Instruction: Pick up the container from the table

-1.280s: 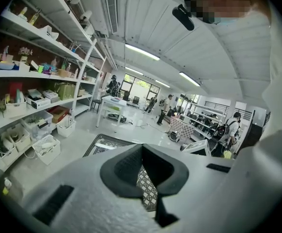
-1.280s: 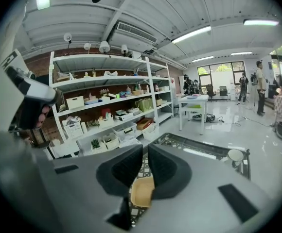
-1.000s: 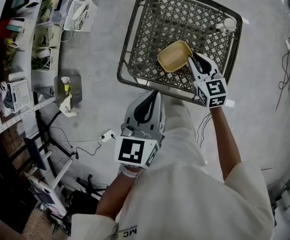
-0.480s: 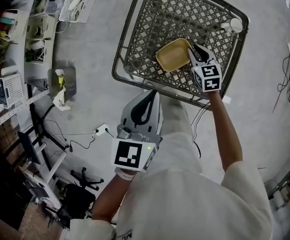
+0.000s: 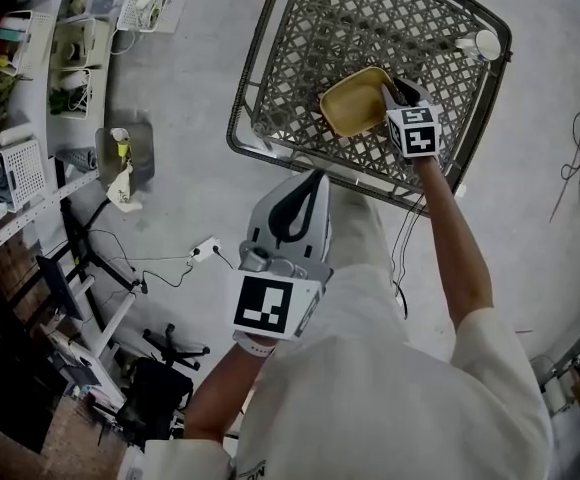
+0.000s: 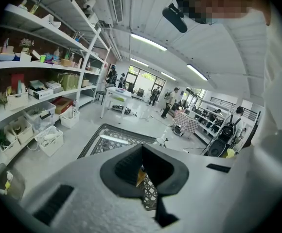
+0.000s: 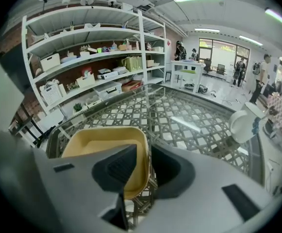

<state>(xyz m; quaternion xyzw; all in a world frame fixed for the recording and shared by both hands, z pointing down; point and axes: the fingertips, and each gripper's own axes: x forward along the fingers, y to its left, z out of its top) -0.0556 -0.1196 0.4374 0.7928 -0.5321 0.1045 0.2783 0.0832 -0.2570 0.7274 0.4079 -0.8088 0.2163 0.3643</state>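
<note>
A shallow yellow container (image 5: 352, 103) (image 7: 102, 142) sits on the lattice-patterned table (image 5: 270, 58) (image 7: 189, 110). My right gripper (image 5: 394, 88) (image 7: 144, 147) is at the container's right edge. One jaw is inside the container, the other outside, and they are shut on its side wall. My left gripper (image 5: 313, 176) (image 6: 142, 147) hangs shut and empty near the person's body, below the table's near edge. Through its jaws only a sliver of the table and the container shows.
A white round object (image 5: 487, 44) (image 7: 243, 125) stands at the table's far right corner. Shelves with bins (image 5: 30, 88) line the left side. A plug and cable (image 5: 205, 251) lie on the floor near the left gripper.
My right gripper has moved further onto the container's edge and its jaws have narrowed from a wide spread onto the wall. The left gripper has stayed where it was.
</note>
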